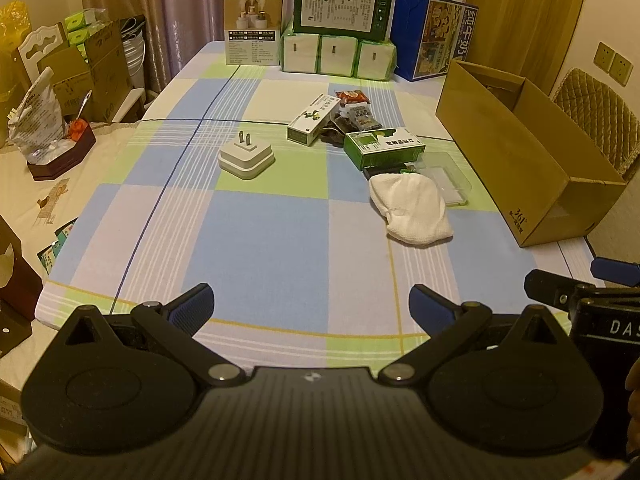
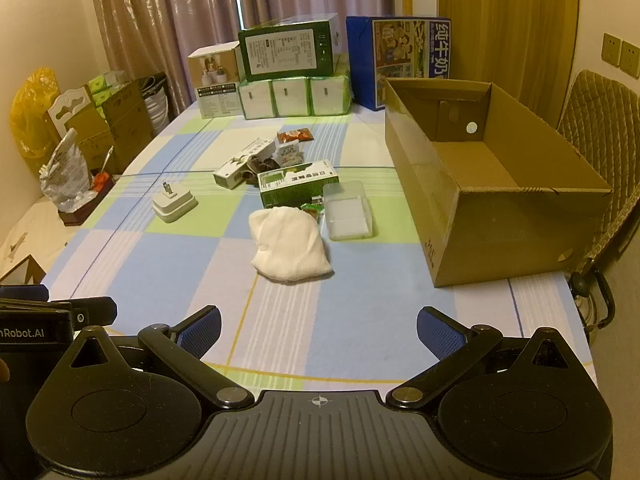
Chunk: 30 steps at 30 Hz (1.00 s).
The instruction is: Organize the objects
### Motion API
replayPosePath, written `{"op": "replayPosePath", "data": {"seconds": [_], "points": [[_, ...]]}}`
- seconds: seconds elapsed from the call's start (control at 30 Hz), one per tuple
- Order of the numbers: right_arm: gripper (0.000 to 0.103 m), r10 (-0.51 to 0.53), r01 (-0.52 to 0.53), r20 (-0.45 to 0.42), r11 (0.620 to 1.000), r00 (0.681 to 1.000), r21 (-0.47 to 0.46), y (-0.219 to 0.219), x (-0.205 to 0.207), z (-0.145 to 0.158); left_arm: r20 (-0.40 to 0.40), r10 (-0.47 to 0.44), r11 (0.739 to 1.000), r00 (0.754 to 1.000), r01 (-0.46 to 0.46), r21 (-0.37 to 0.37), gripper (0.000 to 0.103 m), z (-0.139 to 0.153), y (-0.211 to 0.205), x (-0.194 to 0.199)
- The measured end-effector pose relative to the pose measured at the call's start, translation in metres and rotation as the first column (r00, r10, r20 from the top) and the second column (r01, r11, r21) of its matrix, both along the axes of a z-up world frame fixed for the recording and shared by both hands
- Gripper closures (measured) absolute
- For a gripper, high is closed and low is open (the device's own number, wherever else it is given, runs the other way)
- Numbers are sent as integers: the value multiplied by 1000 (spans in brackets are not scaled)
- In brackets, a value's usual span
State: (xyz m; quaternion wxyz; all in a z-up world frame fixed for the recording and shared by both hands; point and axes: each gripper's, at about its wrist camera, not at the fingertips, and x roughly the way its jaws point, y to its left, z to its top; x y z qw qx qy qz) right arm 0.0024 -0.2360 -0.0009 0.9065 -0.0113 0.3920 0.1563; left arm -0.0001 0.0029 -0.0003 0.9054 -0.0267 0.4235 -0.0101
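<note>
Loose objects: white cloth bundle (image 2: 289, 243), clear plastic case (image 2: 347, 216), green carton (image 2: 297, 187), white-green carton (image 2: 245, 169), snack packets (image 2: 294, 141), white plug adapter (image 2: 175, 203). All clustered mid-tabletop (image 2: 192, 276), well apart from both claws. Cardboard box (image 2: 496, 184) open and empty on the right, probably the destination.

Nothing gathered yet; judged as the very start. Left claw (image 1: 310, 306) and right claw (image 2: 318, 330) both spread wide, holding nothing, low over the near edge.

Next, likely: reach forward to the cloth bundle, nearest. Soft, so a deep pinch.

Stacked packages (image 2: 294, 68) along the far edge, out of the way. Nothing blocking the reach.
</note>
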Motion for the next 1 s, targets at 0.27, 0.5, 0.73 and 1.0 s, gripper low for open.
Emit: {"op": "replayPosePath", "data": {"seconds": [0.27, 0.5, 0.73, 1.0], "points": [[2, 1, -1, -2, 1000, 1000, 1, 0, -1, -1, -1, 3, 1000, 1000, -3, 0, 1, -2, 0, -1], [2, 1, -1, -6, 1000, 1000, 2, -1, 0, -2, -2, 5, 1000, 1000, -5, 0, 1, -3, 0, -3], [2, 1, 0, -7, 1000, 1000, 3, -1, 0, -2, -2, 8, 1000, 1000, -8, 1, 1, -5, 2, -4], [2, 13, -12, -8, 1000, 1000, 14, 3, 4, -2, -2, -3, 1000, 1000, 3, -21, 1, -3, 7, 0]]}}
